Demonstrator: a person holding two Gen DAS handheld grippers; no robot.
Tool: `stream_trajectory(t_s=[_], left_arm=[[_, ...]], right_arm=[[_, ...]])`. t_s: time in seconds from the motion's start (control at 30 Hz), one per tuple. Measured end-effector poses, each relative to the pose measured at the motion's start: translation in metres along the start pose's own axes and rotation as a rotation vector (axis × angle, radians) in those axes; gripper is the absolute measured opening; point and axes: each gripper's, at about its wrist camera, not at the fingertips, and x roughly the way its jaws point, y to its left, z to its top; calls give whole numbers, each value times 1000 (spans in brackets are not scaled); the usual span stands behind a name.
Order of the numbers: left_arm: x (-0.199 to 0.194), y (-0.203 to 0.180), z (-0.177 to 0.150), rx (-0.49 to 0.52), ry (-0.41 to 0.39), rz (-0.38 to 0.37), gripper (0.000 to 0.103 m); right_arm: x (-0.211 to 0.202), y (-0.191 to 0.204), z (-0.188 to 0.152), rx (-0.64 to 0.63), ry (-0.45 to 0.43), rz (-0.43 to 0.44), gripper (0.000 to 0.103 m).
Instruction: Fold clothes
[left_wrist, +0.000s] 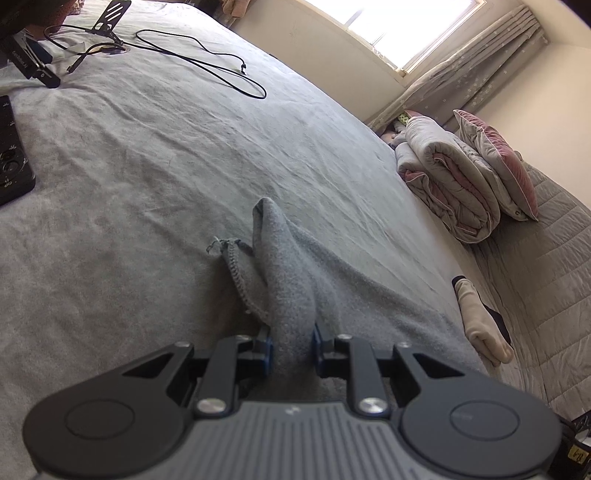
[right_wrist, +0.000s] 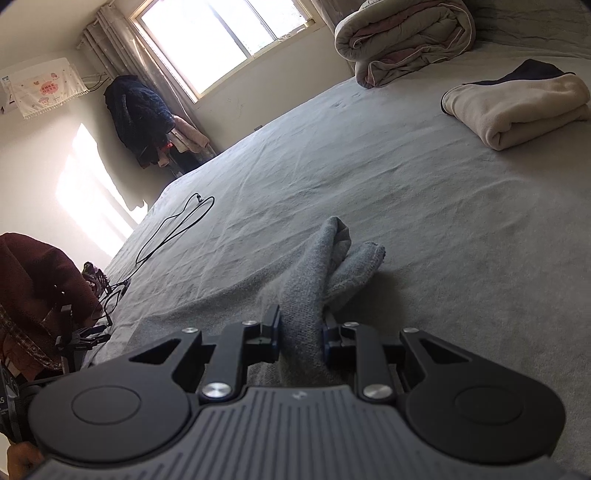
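Observation:
A grey fleece garment (left_wrist: 284, 266) lies on the bed, and a bunched corner of it with a stitched hem sticks up between the jaws of my left gripper (left_wrist: 291, 341), which is shut on it. In the right wrist view another corner of the grey garment (right_wrist: 314, 273) rises in two folded lobes from my right gripper (right_wrist: 301, 332), also shut on the cloth. Both corners are lifted a little off the grey bedsheet (left_wrist: 147, 147); the rest of the garment spreads below and is hidden by the gripper bodies.
A folded cream garment (right_wrist: 517, 110) and a rolled quilt (right_wrist: 402, 37) sit at the far side of the bed, with a pink pillow (left_wrist: 498, 166). A black cable (left_wrist: 207, 62), a black stand (left_wrist: 110, 18) and a dark device (left_wrist: 11, 147) lie on the sheet. A person's dark red sleeve (right_wrist: 37, 288) is at left.

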Motion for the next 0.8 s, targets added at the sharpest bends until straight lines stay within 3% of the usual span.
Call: stream_trajectory(t_s=[0.33,0.53,0.67,0.8], left_arm=[[8,2,-2,42,16,52,28],[9,1,1,68,2,111,42],[12,0,1,75,6,130,46],[14,-4,-1,88,1,153,48]], right_arm=[[14,5,-13,-120,18,-139,30],[3,15,-11,-204,-99,-189,42],[-10,30,-10,-229,-174,-139,42],[-19,54,-13,-236,-170,37,42]])
